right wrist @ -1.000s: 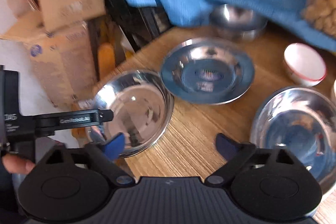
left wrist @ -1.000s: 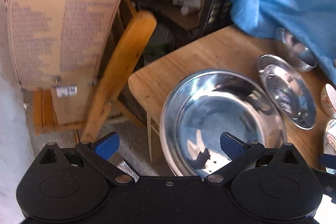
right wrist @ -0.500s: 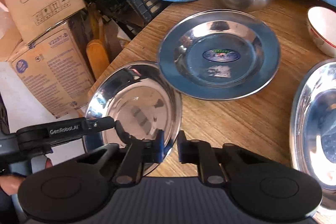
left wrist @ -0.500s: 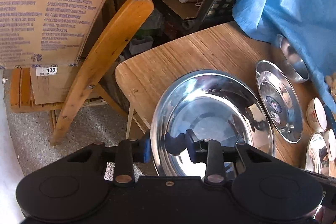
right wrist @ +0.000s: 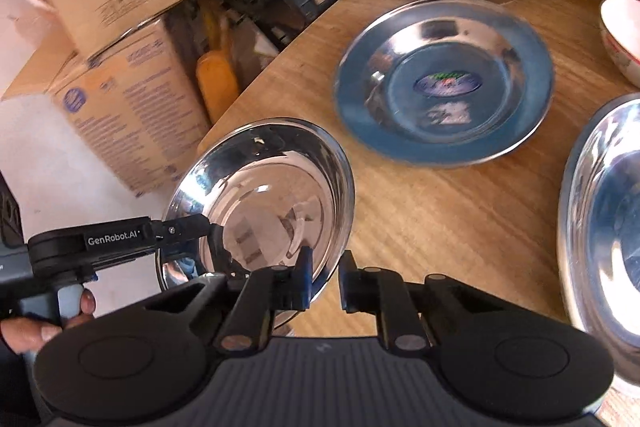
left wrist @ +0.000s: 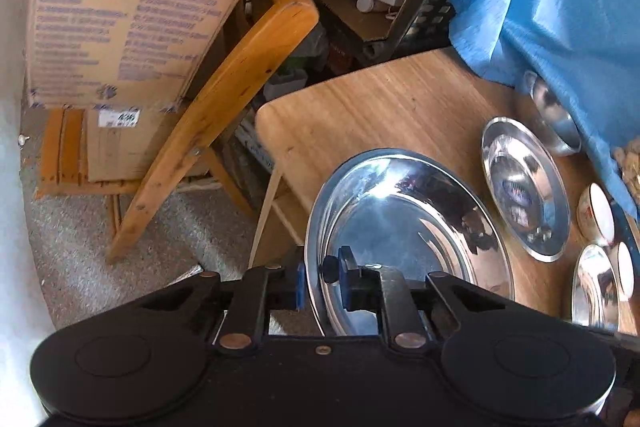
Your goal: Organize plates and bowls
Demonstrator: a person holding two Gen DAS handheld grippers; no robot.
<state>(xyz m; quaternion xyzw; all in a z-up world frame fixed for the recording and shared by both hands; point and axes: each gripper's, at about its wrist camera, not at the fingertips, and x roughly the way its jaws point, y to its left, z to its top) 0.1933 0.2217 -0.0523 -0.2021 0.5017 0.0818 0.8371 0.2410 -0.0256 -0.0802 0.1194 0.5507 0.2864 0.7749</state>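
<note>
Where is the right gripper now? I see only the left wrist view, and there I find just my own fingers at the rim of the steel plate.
Observer: The right gripper is shut on the near rim of the same steel plate.
Operator: From which side does my left gripper take the plate in that view?
Observer: The left gripper comes in from the plate's left side, its jaws closing with the rim between them.
Operator: Can you see what carries it?
Observer: Yes, a hand grips its handle at the lower left of the right wrist view.
</note>
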